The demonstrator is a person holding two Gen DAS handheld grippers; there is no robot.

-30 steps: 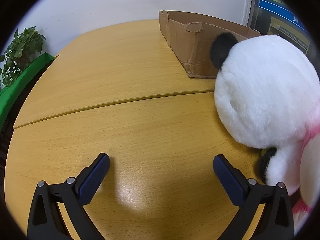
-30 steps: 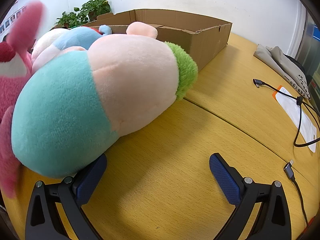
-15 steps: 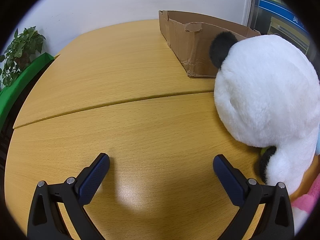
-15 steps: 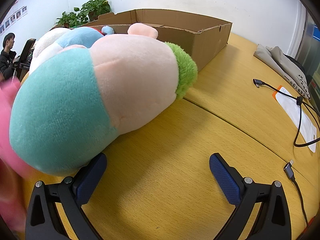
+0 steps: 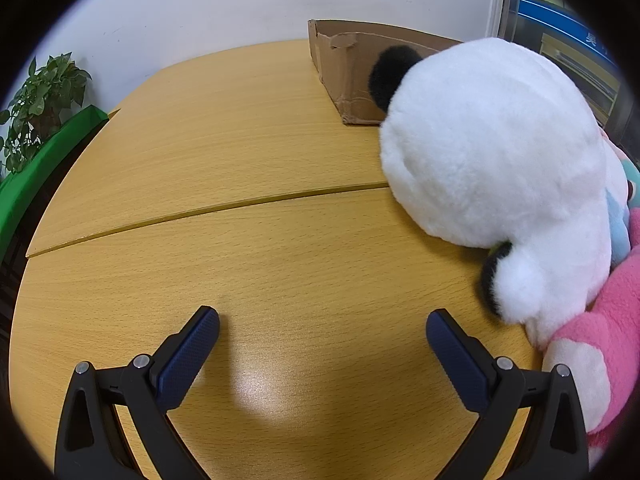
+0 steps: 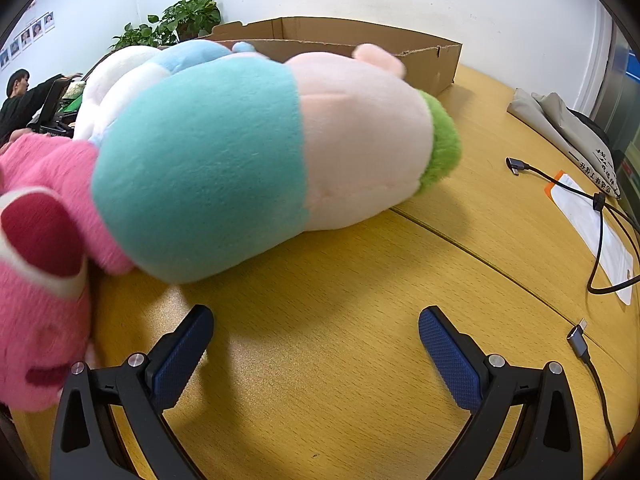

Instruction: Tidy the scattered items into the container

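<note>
A white panda plush (image 5: 496, 168) with black ears lies at the right of the left wrist view, in front of the brown cardboard box (image 5: 344, 64). A pink plush (image 5: 600, 340) rests below it. My left gripper (image 5: 320, 344) is open over bare table, left of the panda. In the right wrist view a teal, pale pink and green plush (image 6: 256, 160) lies across the table before the box (image 6: 424, 60). The pink plush (image 6: 36, 272) sits at the left edge, blurred. My right gripper (image 6: 316, 344) is open, empty, just short of the teal plush.
Black USB cables (image 6: 600, 216), a white and orange paper (image 6: 592, 216) and a folded grey cloth (image 6: 568, 128) lie at the right of the wooden table (image 6: 360, 360). Potted plants (image 6: 176, 20) stand behind. A seated person (image 6: 16, 100) is at far left.
The pink plush dropped from the air and now lies on the table beside the panda and teal plush. The right gripper drew back slightly; the left gripper stayed put.
</note>
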